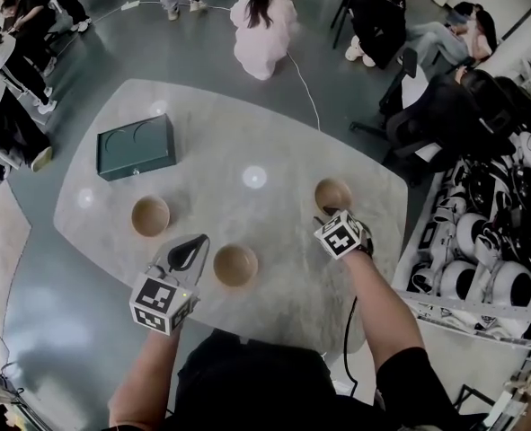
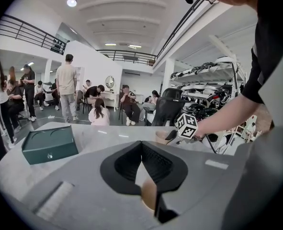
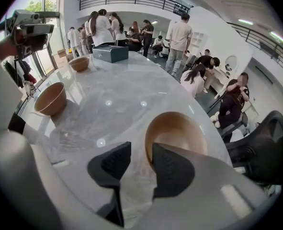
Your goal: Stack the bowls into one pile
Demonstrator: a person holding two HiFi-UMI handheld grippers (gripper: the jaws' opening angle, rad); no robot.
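A pale grey, marble-veined worktop [image 1: 247,142] with rounded corners and a glossy face carries three round, smooth, matt tan bowls, each apart from the others: a left bowl [image 1: 150,215], a middle bowl [image 1: 235,265] nearest the person, and a right bowl [image 1: 332,195] close to the far right edge. A dark green rectangular box [image 1: 136,146] with two ring outlines on its lid sits at the far left, well apart from the bowls. The right tool [image 3: 141,150] points steeply down at the right bowl with its black ribbed pads [image 3: 172,169] spread. One pad covers the near rim in the right gripper view, the other stands outside the bowl, and bare worktop shows in the gap. The left tool [image 2: 141,143] hangs just beside the middle bowl, pressed together on nothing. Beyond the worktop people sit and stand on a grey floor [image 1: 202,52], a white cable [image 1: 305,88] trails there, and a rack [image 1: 481,259] of white and black rounded gear lines the right side
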